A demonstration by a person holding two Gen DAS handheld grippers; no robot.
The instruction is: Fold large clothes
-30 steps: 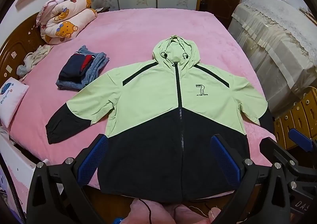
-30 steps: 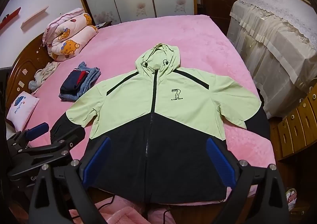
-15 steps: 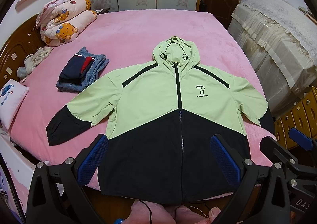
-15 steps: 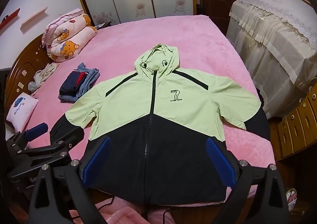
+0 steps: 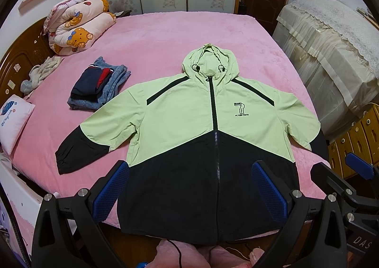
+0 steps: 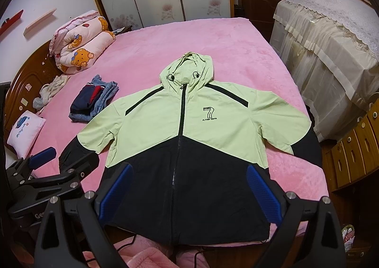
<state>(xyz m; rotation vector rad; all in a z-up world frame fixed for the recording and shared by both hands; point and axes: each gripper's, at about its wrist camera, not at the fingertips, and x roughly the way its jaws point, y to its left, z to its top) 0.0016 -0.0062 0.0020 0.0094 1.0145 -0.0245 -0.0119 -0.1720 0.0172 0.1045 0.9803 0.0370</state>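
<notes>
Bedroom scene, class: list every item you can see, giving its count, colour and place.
Hooded zip jacket: one, pale green over black, spread flat, front up, on the bed.
Plush bed cover: one, pink.
Folded clothes pile: one, navy, red and denim blue, left of the jacket.
Rolled teddy-print quilt: one, pink and cream, far left corner.
Small pillow: one, white, left edge.
Lace-covered furniture: one, cream, right of the bed.
Left gripper: one, black with blue pads, open.
Right gripper: same, open.
</notes>
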